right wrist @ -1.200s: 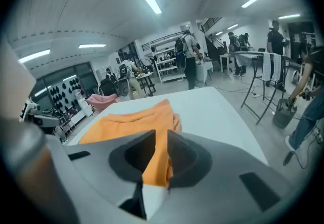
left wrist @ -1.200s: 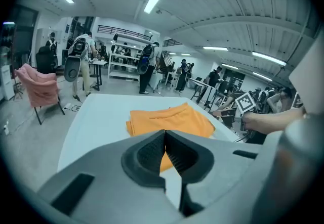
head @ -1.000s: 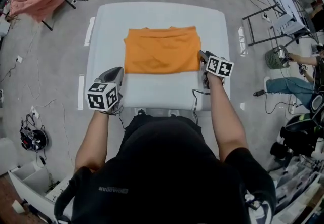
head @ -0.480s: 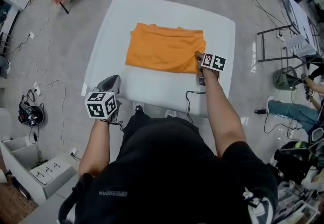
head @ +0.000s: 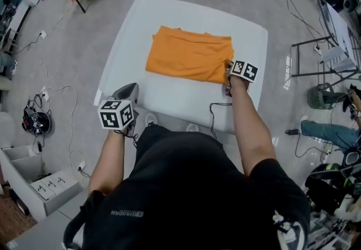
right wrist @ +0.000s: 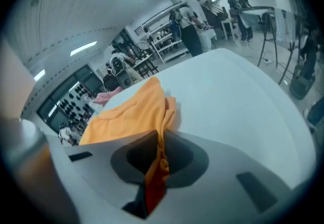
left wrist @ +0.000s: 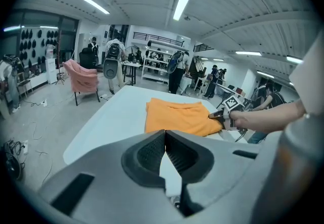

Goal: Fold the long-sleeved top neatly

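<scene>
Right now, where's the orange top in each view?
Head view: orange top upper centre, folded flat on the white table.
Left gripper view: orange top centre, just above the shut left tongs.
Right gripper view: orange top left of centre, its corner pinched in the right tongs, which have just been closing.
Shared landmark: the white table under it.

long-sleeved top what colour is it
The top is plain orange, clearest in the head view.

Orange top [head: 189, 56], folded flat on table [head: 175, 99]
</scene>
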Action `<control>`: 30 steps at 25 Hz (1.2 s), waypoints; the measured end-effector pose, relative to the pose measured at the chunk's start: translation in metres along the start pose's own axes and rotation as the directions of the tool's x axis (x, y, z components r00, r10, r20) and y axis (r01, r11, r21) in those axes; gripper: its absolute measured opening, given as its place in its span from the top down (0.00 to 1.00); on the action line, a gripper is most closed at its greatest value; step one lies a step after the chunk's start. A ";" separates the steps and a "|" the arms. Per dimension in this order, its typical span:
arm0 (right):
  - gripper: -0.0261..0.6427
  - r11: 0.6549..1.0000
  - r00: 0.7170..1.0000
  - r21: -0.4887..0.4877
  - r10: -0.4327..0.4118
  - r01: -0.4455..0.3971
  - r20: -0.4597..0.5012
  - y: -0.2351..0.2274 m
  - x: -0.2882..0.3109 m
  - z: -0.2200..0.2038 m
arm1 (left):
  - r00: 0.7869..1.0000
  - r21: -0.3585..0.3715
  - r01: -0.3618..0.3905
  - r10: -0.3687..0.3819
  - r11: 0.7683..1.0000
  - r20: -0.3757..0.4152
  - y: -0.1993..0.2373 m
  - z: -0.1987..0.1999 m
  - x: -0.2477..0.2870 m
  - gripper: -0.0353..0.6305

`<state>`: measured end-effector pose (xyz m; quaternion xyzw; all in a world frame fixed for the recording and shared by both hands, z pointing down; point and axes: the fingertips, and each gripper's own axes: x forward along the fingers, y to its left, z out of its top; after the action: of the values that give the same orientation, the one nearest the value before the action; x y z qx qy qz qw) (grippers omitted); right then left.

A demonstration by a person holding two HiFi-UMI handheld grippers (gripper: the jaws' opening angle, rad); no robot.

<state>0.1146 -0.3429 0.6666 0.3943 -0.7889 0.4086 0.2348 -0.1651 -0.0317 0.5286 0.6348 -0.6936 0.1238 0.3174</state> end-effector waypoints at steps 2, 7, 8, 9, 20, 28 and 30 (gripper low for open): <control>0.90 0.999 1.000 0.039 0.023 -0.023 0.013 0.004 -0.006 0.002 | 1.000 -0.004 0.012 -0.012 1.000 0.002 0.012 0.005 0.000 0.94; 0.90 0.995 0.996 -0.087 -0.047 0.054 0.080 0.030 -0.038 0.021 | 0.998 0.031 0.056 -0.056 0.998 -0.001 0.040 0.024 0.006 0.94; 0.90 0.991 0.993 -0.113 -0.063 0.073 0.097 0.040 -0.046 0.026 | 0.998 0.045 0.064 -0.064 0.997 -0.001 0.045 0.027 0.006 0.94; 0.90 0.987 0.991 -0.137 -0.073 0.089 0.116 0.052 -0.053 0.031 | 0.998 0.061 0.069 -0.069 0.996 -0.001 0.052 0.030 0.007 0.94; 0.89 0.952 0.965 -0.247 -0.124 0.182 0.233 0.205 -0.071 0.068 | 0.976 0.183 0.216 -0.212 0.959 -0.045 0.089 0.041 0.026 0.94; 0.89 0.926 0.958 -0.280 -0.204 0.255 0.201 0.283 -0.022 0.048 | 0.954 0.161 0.301 -0.295 0.940 -0.061 0.106 0.041 0.013 0.94; 0.89 0.921 0.962 -0.293 -0.216 0.257 0.166 0.305 0.002 0.033 | 0.952 0.158 0.306 -0.301 0.939 -0.059 0.113 0.038 0.004 0.94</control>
<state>-0.1360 -0.2628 0.5093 0.4707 -0.8037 0.2205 0.2898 -0.2840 -0.0382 0.5279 0.7559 -0.5693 0.1411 0.2908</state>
